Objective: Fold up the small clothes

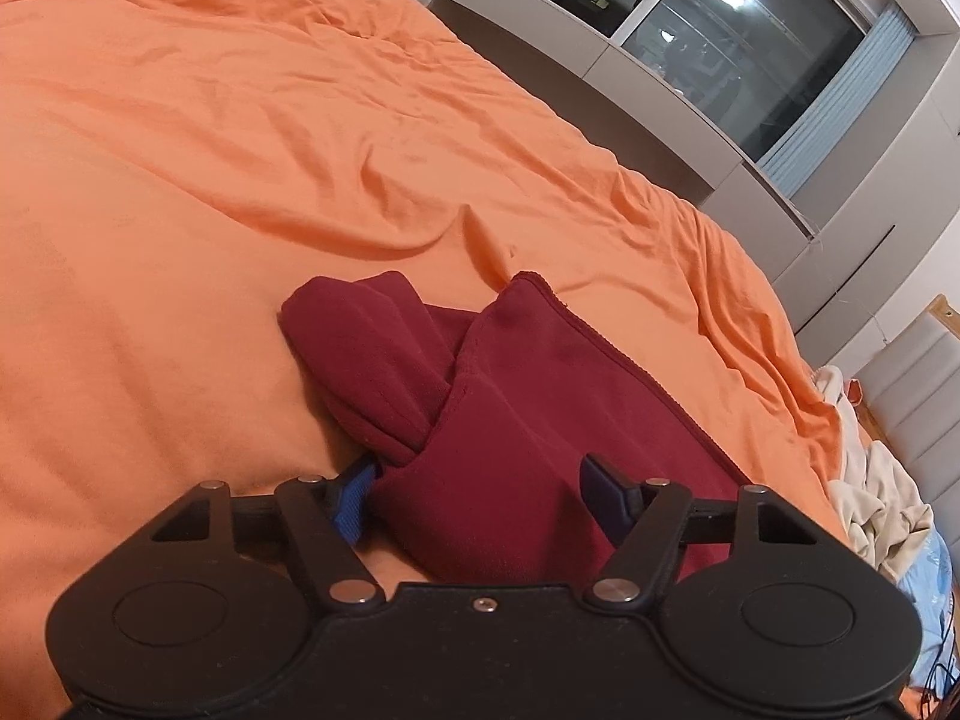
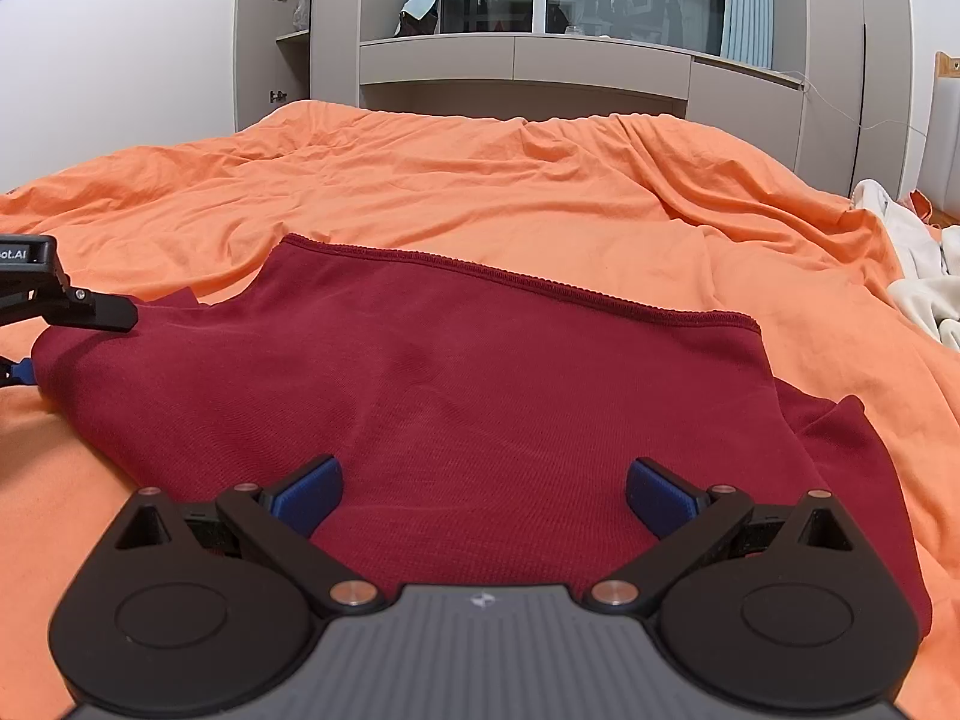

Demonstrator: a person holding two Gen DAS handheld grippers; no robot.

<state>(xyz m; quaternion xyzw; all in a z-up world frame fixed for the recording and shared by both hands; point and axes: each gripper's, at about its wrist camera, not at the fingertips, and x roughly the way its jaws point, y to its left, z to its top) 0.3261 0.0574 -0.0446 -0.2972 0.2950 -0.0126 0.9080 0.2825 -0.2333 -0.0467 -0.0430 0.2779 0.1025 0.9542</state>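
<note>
On the bed (image 2: 540,192), spread with a rumpled orange sheet, lies the dark red garment (image 2: 456,384), and it's partly folded. From the right wrist view its near edge disappears under the right gripper's own body, so how far it reaches toward the camera is hidden. Its hemmed far edge runs clear across, left to right. A layer pokes out at the right side underneath the top one.

Left wrist view now: the garment (image 1: 510,420) bunches into a thick roll at its left end, and what that roll is, sleeve or folded body, is hard to say. The left gripper (image 1: 480,489) sits low over that end, released wide, with cloth filling the gap between its fingers. Its left pad is half buried beside the roll; whether it's under the fabric or just against it, I cannot tell.

Over to the right gripper (image 2: 485,495): also spread wide, level and low, aimed straight across the garment, which lies between and beyond its blue pads. Nothing is pinched there. The left gripper (image 2: 90,306) pokes in from the left edge, at the garment's left end.

A pale heap of clothes (image 2: 918,276) sits cut off at the bed's right side.
</note>
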